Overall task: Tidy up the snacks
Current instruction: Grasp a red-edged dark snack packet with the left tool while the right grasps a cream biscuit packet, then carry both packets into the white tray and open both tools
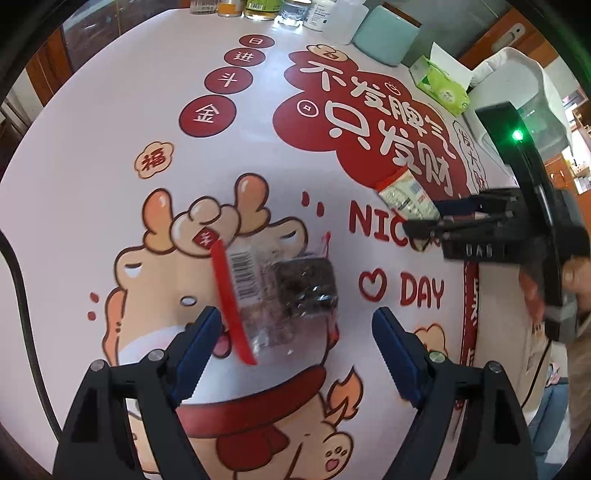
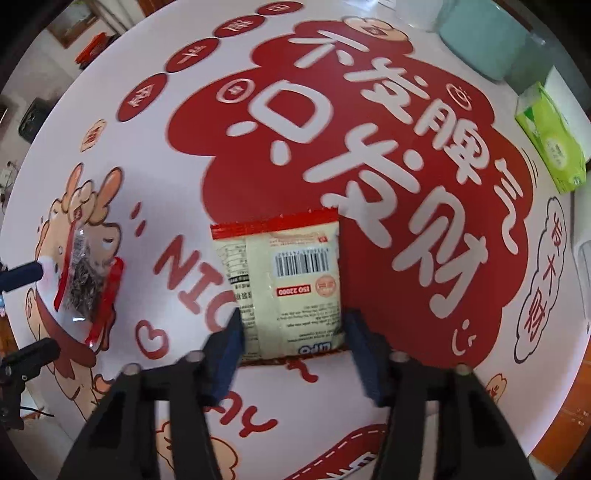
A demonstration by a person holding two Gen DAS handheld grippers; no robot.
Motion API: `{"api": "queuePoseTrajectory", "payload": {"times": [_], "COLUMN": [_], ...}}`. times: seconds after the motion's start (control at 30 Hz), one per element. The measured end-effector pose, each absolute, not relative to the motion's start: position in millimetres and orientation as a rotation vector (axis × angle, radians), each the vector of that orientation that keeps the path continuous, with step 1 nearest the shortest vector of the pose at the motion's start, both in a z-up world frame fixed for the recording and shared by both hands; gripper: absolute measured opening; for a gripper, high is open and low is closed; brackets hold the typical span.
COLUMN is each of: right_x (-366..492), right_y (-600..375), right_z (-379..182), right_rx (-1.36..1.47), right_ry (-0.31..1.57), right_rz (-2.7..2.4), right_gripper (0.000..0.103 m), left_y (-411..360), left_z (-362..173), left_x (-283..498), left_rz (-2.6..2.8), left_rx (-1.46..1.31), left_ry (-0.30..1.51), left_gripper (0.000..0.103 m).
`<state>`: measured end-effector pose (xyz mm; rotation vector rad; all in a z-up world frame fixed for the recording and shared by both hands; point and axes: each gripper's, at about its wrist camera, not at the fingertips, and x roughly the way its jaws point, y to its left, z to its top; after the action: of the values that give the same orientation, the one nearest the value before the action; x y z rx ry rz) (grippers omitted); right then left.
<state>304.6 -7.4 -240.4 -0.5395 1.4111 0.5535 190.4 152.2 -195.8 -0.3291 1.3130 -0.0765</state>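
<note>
A clear snack packet (image 1: 280, 295) with red edges and dark contents lies flat on the printed table cover (image 1: 110, 147). My left gripper (image 1: 297, 350) hangs over its near end, open, with both blue pads clear of it. In the right wrist view the same clear packet (image 2: 83, 280) lies at the left, with the left gripper (image 2: 29, 314) beside it. A cream packet (image 2: 288, 280) with a red top and a barcode lies flat under my right gripper (image 2: 293, 343), whose pads meet its two side edges. From the left wrist view, the right gripper (image 1: 424, 229) covers the near end of the cream packet (image 1: 402, 195).
A green tissue pack (image 2: 550, 147) and a teal container (image 2: 484, 40) stand at the table's far right. Several bottles (image 1: 258, 7) line the far edge. A white appliance (image 1: 535, 92) sits off the right side. A black cable (image 1: 22, 295) runs along the left.
</note>
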Motion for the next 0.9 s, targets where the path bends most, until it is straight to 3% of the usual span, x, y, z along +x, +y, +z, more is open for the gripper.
{"api": "queuePoseTrajectory", "payload": {"times": [0.17,0.2,0.23,0.27,0.33,0.6,0.9], "right_x": [295,293,290,289,285,254,191], "right_y": [0,-1,-1,-2,-7,-36,-71], "right_z": [-240,-239,-240,-240,-238,-211,-141], "right_rx": [-0.524,-0.516,-0.506,-0.495,-0.477,-0.338,-0.131], "right_ry": [1.405,1.405,1.405,1.407,1.414,1.374,1.228], "right_rz": [0.557,0.555,0.551,0.548,0.545,0.538,0.576], "right_gripper": [0.048,0.048,0.048,0.048,0.047,0.047,0.047], "left_y": [133,129,123,116,110,114,82], "left_z": [-202,-204,-208,-214,-218,-202,-107], "left_x": [205,207,211,214,215,201,155], "left_rz": [-0.02,-0.015,-0.014,-0.023,-0.018,-0.039,-0.14], "left_rx": [-0.246,-0.221,-0.19,-0.163,-0.139,-0.15,-0.048], "left_ry": [1.331,1.336,1.348,1.374,1.37,1.312,1.135], "left_gripper": [0.082,0.074,0.057,0.046,0.04,0.038,0.038]}}
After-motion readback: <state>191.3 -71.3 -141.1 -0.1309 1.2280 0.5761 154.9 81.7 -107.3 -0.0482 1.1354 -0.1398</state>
